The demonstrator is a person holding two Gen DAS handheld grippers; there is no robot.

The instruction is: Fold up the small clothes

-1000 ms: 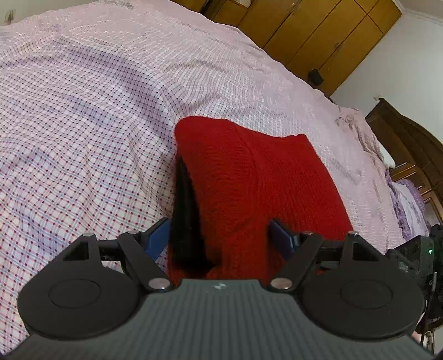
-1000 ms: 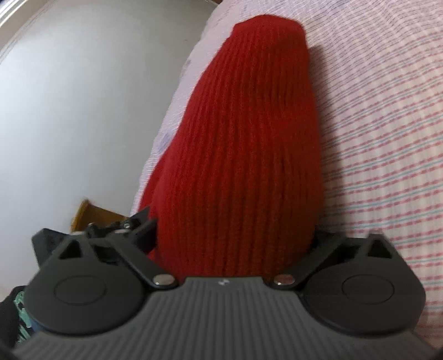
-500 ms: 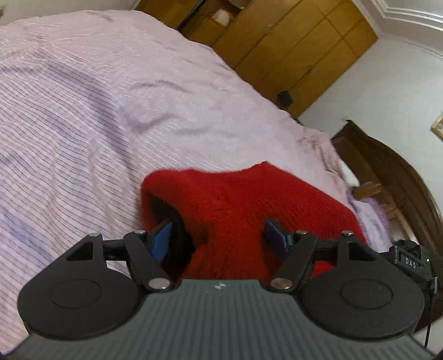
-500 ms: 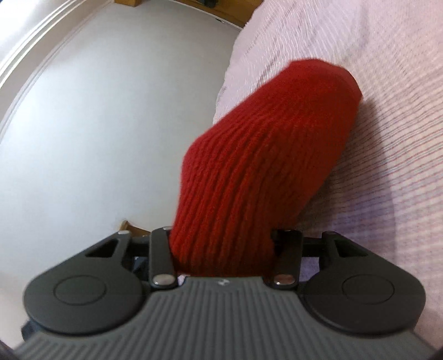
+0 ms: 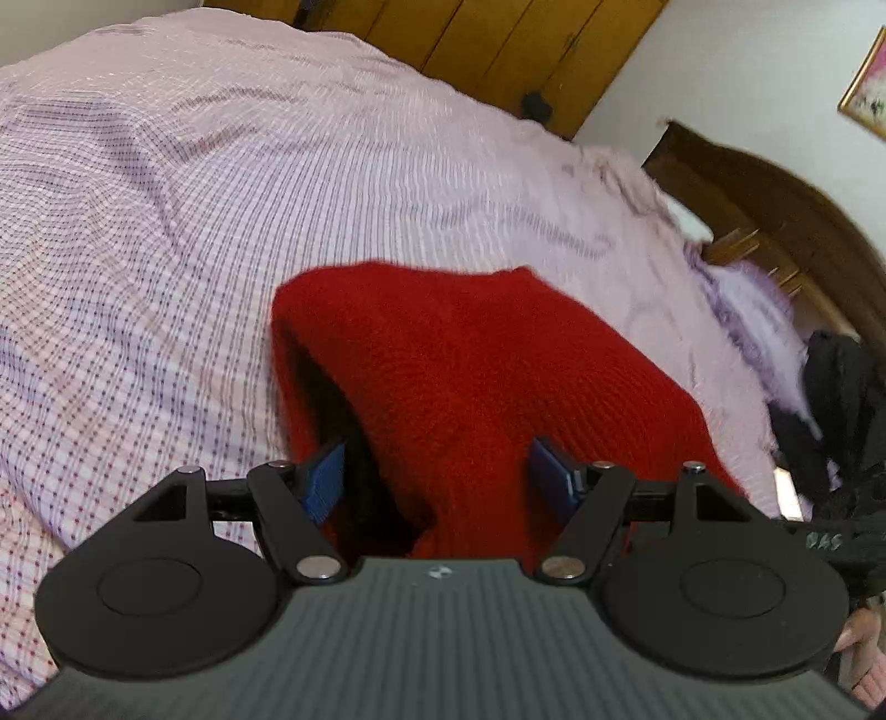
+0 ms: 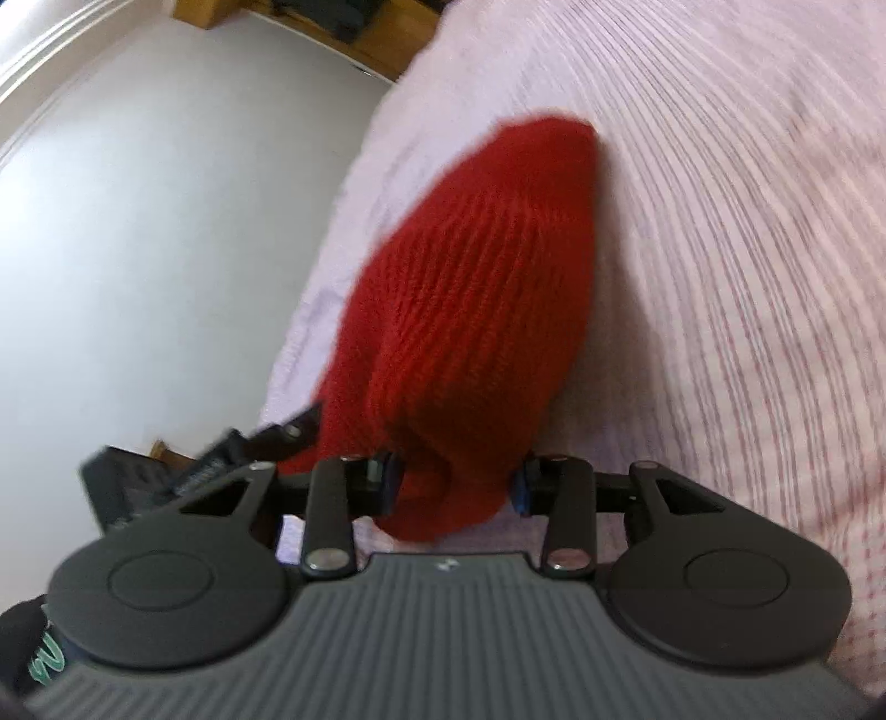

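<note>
Very little is showing that can be read. On the black device (image 5: 825, 540) poking out just right of the left gripper (image 5: 437, 479), pale letters are appearing upside down, seemingly "DAS". Beside the right gripper (image 6: 451, 482), at its lower left, green lettering (image 6: 47, 662) on something black is peeking in, too cropped to read.

Bed covered in lilac checked bedspread (image 5: 221, 232); wooden wardrobe doors (image 5: 498, 44) behind; dark wooden headboard (image 5: 775, 210) at right; white wall (image 6: 138, 221); framed picture (image 5: 866, 83).
</note>
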